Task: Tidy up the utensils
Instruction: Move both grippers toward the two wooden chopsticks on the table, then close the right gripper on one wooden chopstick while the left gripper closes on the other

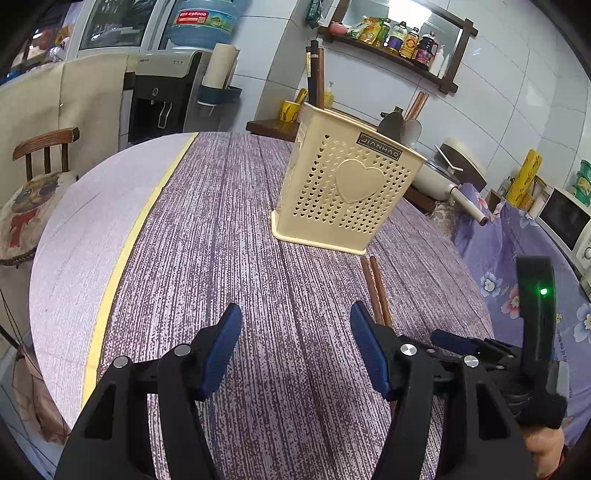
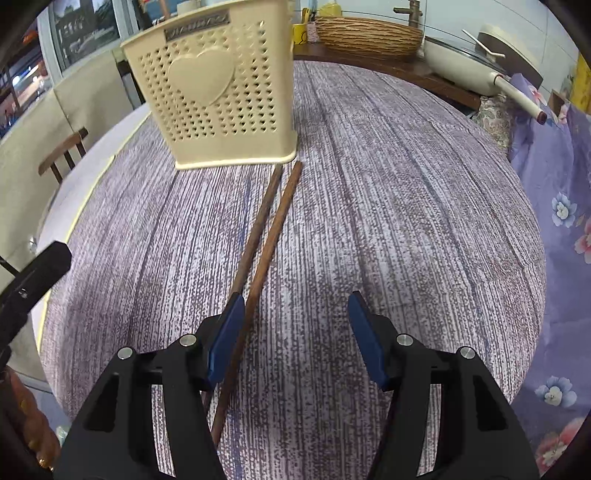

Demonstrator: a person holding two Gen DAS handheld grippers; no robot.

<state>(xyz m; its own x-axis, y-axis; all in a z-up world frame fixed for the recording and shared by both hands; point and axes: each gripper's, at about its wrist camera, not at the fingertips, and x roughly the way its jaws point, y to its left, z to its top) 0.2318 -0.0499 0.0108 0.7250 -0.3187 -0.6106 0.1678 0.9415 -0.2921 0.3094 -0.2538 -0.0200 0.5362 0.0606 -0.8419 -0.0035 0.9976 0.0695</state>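
Observation:
A cream perforated utensil holder (image 1: 347, 192) with a heart on its front stands upright on the round purple-grained table (image 1: 221, 221). Dark chopsticks (image 1: 314, 74) and a spoon (image 1: 412, 131) stick out of its top. Two brown chopsticks (image 2: 276, 240) lie side by side on the table, running from the holder's base (image 2: 236, 158) toward me. My right gripper (image 2: 296, 294) hovers open over their near ends: one stick lies just inside the left finger, the other passes under it. My left gripper (image 1: 295, 306) is open with nothing between its fingers, left of the chopsticks (image 1: 381, 291).
A wooden chair (image 1: 44, 147) stands past the table's left edge, with a water dispenser (image 1: 166, 96) behind it. A cream pan (image 2: 465, 70) and a woven basket (image 2: 369, 35) sit on the counter beyond. A floral cloth (image 2: 554, 184) hangs at the right. A microwave (image 1: 565, 218) stands far right.

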